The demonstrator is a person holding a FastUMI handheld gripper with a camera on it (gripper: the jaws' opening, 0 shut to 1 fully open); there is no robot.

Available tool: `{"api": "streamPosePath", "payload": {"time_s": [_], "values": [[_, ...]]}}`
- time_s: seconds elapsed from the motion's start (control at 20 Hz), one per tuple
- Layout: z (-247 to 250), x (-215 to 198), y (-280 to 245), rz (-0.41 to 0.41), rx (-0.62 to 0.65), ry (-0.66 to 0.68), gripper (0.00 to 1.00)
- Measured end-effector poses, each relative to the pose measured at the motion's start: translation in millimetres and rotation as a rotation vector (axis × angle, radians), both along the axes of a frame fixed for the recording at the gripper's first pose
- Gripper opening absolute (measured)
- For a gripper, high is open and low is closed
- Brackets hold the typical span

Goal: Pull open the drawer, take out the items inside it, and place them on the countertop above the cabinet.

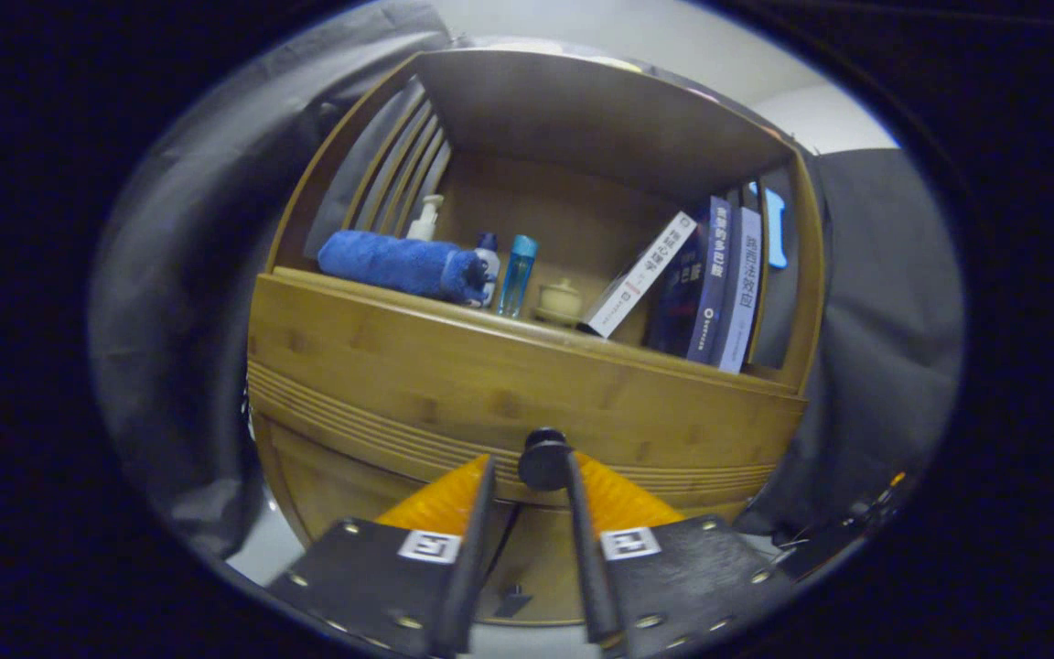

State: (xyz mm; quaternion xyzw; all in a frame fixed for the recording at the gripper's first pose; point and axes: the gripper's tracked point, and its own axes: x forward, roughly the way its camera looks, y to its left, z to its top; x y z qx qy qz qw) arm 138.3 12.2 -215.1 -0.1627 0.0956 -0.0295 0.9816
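A wooden cabinet has a drawer front point(417, 384) with grooved lines along its lower part. A round black knob point(545, 459) sticks out of it. My gripper point(532, 463) is open, and the knob sits between the two fingertips. The right fingertip point(575, 467) is at the knob's edge, while the left fingertip point(488, 469) stands a small gap away from it. The drawer looks closed, so what is inside is hidden. The countertop point(344, 279) runs just above the drawer, under an upper shelf.
On the countertop lie a rolled blue towel point(394, 263), a pump bottle point(424, 220), a clear blue bottle point(518, 273), a small lidded jar point(560, 299) and leaning books point(710, 284). Below the drawer is a cabinet door with a small handle point(513, 599).
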Motion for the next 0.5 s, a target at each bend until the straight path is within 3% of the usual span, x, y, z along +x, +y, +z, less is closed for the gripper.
{"api": "streamPosePath", "payload": {"time_s": [0.1,0.3,0.45,0.5], "values": [[7.6,6.0,-14.4,-0.035,0.011,-0.018,0.70],[-8.8,27.6,-13.8,-0.016,0.121,0.060,0.74],[-15.7,53.0,-12.9,0.029,0.181,0.053,0.58],[-2.1,38.3,-12.4,0.015,0.219,0.032,0.52]]}}
